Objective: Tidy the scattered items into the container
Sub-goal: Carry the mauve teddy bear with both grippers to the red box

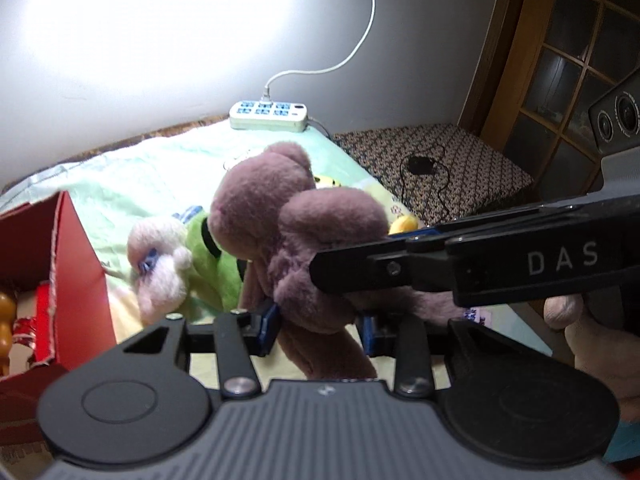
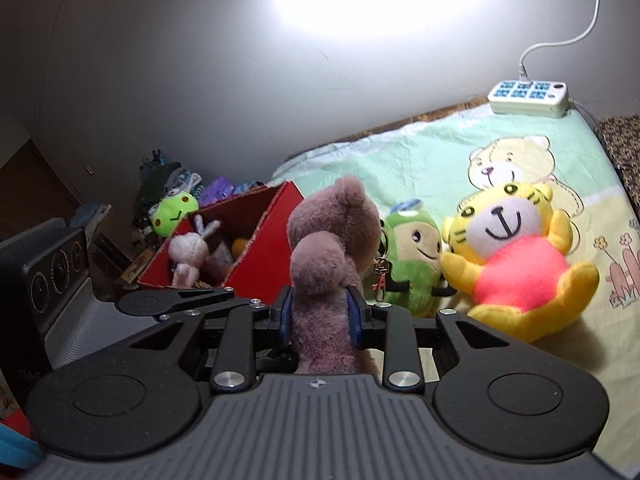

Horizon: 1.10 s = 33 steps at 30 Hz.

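Bear (image 2: 332,240): mauve-brown plush, fuzzy, upright; left hand-held gripper (image 1: 320,328) and right hand-held gripper (image 2: 320,316) both clamp it.

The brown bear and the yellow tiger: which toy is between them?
In the right wrist view, a green plush with a keychain clip stands between the brown bear and the yellow tiger, close against the tiger's paw.

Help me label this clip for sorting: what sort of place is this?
Probably a bedroom or living room at home. A cartoon bear bedsheet covers a bed-like surface against a plain wall, a power strip lies on it, and plush toys fill a red box beside a wooden glazed door.
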{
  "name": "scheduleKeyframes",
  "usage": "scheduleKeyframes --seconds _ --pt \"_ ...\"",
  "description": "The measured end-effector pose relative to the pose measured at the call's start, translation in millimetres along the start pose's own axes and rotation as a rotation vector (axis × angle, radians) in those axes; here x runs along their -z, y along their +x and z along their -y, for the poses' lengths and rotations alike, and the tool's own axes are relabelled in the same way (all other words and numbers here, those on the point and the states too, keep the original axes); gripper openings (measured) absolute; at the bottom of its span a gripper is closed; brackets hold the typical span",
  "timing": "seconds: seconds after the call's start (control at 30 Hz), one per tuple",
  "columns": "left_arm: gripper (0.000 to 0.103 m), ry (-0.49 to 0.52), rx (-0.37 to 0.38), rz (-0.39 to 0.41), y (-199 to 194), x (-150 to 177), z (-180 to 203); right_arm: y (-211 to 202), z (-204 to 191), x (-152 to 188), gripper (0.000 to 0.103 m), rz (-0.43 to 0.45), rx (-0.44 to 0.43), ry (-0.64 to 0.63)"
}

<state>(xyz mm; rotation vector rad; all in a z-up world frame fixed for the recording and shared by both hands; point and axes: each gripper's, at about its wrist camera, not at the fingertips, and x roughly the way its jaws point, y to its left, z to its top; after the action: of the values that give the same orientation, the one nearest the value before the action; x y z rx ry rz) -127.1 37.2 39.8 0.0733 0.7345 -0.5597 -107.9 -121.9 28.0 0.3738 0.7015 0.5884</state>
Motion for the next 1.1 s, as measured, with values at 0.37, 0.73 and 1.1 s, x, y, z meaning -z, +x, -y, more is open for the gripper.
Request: scheduleKeyframes --seconds 0.37,0.73,1.1 --pt "0.032 -0.064 -0.106 0.091 -42.4 -14.5 -18.8 9.2 -24.3 -22.0 0.030 0.059 -0.131 -0.039" --pt "0.032 -0.142 -0.214 0.134 -81.0 -5.6 -78.0 60.2 -72.9 -36.1 0.030 0.032 -0.223 -0.079" --pt "0.032 -0.112 -0.244 0.099 -97.7 -5.0 -170.9 135.5 -120.4 -43.1 0.030 0.037 -0.200 0.023"
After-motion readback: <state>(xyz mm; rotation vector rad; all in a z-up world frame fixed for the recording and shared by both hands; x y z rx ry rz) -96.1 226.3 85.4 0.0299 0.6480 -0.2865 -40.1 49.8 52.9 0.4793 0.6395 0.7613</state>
